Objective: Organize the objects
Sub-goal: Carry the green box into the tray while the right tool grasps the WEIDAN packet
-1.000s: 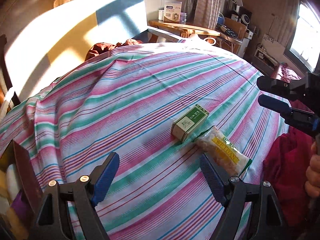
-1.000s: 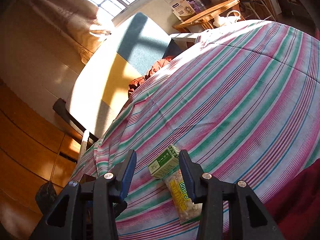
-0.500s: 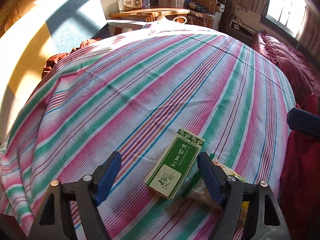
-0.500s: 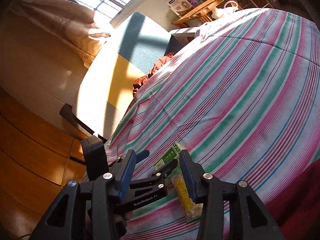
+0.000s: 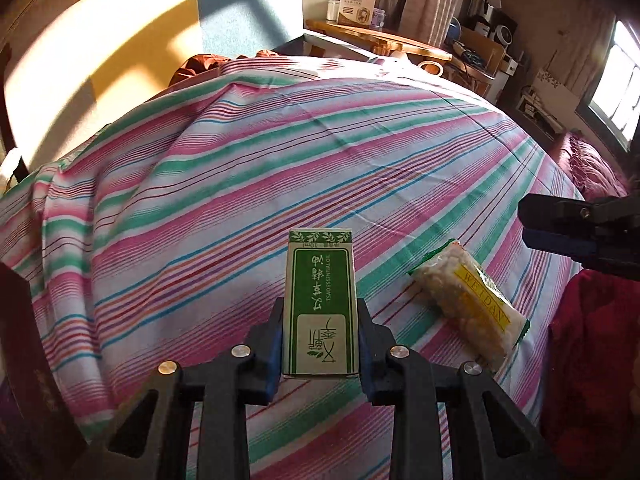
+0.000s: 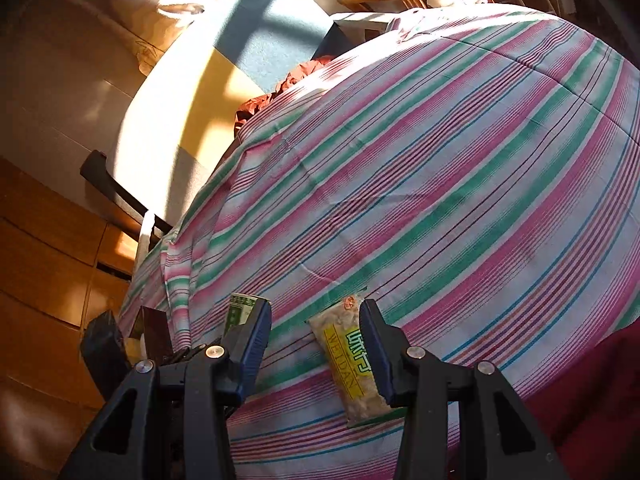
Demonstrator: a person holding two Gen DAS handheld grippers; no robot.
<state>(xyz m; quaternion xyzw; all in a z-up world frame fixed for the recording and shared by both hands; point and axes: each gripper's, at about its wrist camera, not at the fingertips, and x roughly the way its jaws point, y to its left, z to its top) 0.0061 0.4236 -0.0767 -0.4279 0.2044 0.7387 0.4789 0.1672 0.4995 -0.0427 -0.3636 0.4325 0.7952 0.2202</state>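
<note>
My left gripper (image 5: pixel 320 340) is shut on a green and white essential-oil box (image 5: pixel 320 300), which is held off the striped bedspread (image 5: pixel 280 168). A clear snack packet with a yellow label (image 5: pixel 468 304) lies on the bedspread to its right. My right gripper (image 6: pixel 316 348) is open and hovers over that packet (image 6: pixel 352 364), with the packet next to its right finger. The box's top (image 6: pixel 242 312) peeks out behind the right gripper's left finger. The right gripper also shows at the right edge of the left wrist view (image 5: pixel 568 232).
A dark open box (image 5: pixel 28 360) stands at the bed's left edge, also in the right wrist view (image 6: pixel 152 332). A headboard (image 5: pixel 120 48) is at the back left. A wooden table (image 5: pixel 380 36) with boxes stands behind. A red blanket (image 5: pixel 592 352) lies at the right.
My left gripper closed on the green box and lifted it off the bedspread. My right gripper moved over the snack packet and stays open.
</note>
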